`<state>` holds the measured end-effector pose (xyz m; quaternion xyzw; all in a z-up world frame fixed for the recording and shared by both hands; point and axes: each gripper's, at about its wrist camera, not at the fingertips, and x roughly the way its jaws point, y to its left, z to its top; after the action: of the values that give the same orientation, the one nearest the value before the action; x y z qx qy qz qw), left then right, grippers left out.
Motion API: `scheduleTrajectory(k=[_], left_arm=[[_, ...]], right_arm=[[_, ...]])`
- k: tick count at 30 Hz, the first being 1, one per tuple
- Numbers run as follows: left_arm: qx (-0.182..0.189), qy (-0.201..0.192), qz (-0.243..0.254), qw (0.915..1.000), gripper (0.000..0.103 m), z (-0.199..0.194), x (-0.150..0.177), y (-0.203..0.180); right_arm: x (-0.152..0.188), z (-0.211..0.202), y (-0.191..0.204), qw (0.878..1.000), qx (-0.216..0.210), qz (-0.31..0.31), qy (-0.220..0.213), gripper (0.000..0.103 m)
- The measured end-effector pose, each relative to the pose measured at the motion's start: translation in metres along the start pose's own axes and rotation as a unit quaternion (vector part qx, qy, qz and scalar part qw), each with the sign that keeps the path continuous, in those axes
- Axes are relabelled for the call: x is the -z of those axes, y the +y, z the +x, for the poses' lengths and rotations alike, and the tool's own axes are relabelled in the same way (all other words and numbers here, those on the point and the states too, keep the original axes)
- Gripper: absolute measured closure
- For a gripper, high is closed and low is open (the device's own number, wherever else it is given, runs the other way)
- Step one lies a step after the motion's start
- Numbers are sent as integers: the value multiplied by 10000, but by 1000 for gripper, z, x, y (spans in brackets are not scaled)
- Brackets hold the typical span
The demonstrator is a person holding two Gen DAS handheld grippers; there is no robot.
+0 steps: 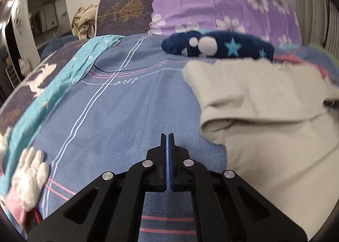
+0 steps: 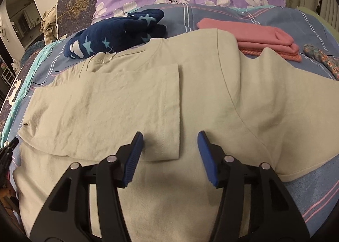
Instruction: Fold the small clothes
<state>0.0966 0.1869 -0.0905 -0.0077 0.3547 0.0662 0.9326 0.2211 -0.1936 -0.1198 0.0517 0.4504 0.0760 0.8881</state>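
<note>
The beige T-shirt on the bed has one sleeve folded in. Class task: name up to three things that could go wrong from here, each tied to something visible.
1. The right gripper hangs open over the beige T-shirt, astride the folded sleeve's edge; closing there may pinch both layers and drag the fold askew.
2. The navy star garment and pink folded stack lie by the collar; the next fold could catch them.
3. The left gripper is shut, off the shirt, so nothing pins that side.

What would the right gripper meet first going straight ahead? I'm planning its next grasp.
Most likely the beige T-shirt: the open right gripper points at its folded-over sleeve edge, just ahead of the jaws. Depth is uncertain.
</note>
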Motion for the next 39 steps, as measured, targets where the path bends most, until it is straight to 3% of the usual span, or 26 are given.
scheduleTrajectory(k=[2, 3, 4, 7, 9, 11, 12, 13, 15, 17, 19, 22, 27, 30, 31, 34, 37, 39], left_arm=[[438, -71, -258, 9987, 85, -4, -8, 7], [685, -91, -431, 9967, 60, -5, -14, 11], [887, -95, -574, 9944, 46, -4, -20, 13], [1262, 39, -806, 9887, 46, 19, -47, 13], [1265, 250, -841, 9881, 46, 41, -61, 10], [1354, 521, -840, 9859, 46, 63, -73, 8], [1464, 665, -854, 9833, 46, 74, -80, 8], [1568, 776, -862, 9808, 47, 83, -83, 8], [1783, 1025, -902, 9745, 47, 100, -87, 9], [1892, 1181, -951, 9702, 52, 115, -91, 9], [2000, 1300, -1077, 9652, 75, 129, -94, 9], [2068, 1270, -1168, 9630, 97, 137, -97, 10], [2213, 1175, -1037, 9625, 100, 135, -102, 7], [2304, 1157, -1001, 9610, 100, 134, -104, 11], [2331, 1125, -970, 9610, 101, 132, -105, 11], [2324, 1025, -879, 9632, 101, 130, -107, 10], [2229, 932, -800, 9671, 101, 133, -113, 7], [2122, 936, -769, 9697, 101, 138, -116, 4]], right_arm=[[-1, 0, -2, 10000, -27, 12, 4, 48], [-1, 1, -2, 10000, -36, 16, 5, 48], [0, 1, -2, 10000, -39, 3, -1, 47], [2, 1, 2, 9999, 22, -103, -42, 44], [4, -3, 6, 9996, 203, -164, -104, 46], [3, -17, 10, 9979, 551, -49, -326, 56], [2, -26, 15, 9971, 575, -54, -501, 70], [-1, -40, 29, 9962, 361, -283, -740, 75], [-4, -55, 64, 9912, -21, -955, -916, 76], [1, -62, 117, 9761, -509, -1879, -969, 76], [13, -57, 172, 9550, -1065, -2655, -789, 76], [29, -40, 234, 9260, -1602, -3364, -604, 76], [38, -3, 303, 9030, -1702, -3924, -414, 76], [35, 12, 320, 8994, -1543, -4071, -393, 80], [33, 16, 324, 9005, -1517, -4059, -366, 103], [33, 10, 321, 9044, -1702, -3890, -420, 102], [52, -3, 319, 8903, -1791, -4158, -482, 102], [67, 2, 319, 8740, -1813, -4505, -145, 103]])
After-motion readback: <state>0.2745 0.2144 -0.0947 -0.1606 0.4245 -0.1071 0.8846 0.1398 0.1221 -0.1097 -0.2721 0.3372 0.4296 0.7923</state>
